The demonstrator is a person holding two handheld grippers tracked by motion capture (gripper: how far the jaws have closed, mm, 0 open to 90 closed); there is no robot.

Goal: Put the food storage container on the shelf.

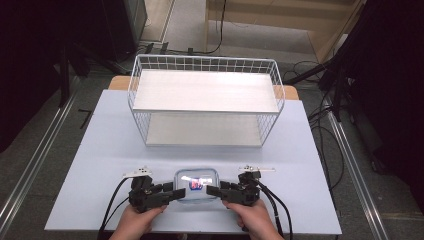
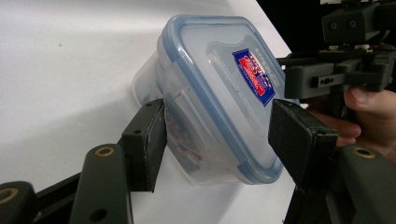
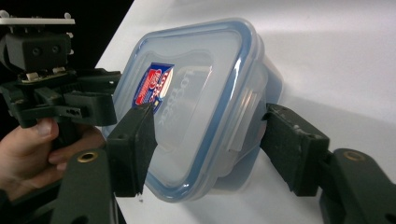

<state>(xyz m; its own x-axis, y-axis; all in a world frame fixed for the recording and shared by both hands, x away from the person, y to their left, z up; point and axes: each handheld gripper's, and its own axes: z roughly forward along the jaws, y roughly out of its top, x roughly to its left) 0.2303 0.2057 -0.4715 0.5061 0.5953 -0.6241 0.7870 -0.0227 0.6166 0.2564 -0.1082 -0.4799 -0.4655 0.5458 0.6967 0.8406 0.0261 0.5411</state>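
Gripping lidded container (image 1: 196,186), left gripper (image 1: 181,193), right gripper (image 1: 212,190), table (image 1: 100,150)

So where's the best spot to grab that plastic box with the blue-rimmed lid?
Take the plastic box at its two short ends, one gripper from each side, jaws above and below the lid's rim. The side latches there give the jaws an edge; the smooth, flat lid gives none.

the clear lid of the plastic container (image 3: 196,93) carries a red-and-blue sticker (image 3: 153,85); its print is too small and blurred to read in either gripper view. beside that sticker, raised letters moulded into the lid (image 3: 173,100) seem to spell "lock&lock", though only "lock" comes through with any certainty. in the high view the sticker (image 1: 196,185) is just a coloured patch.
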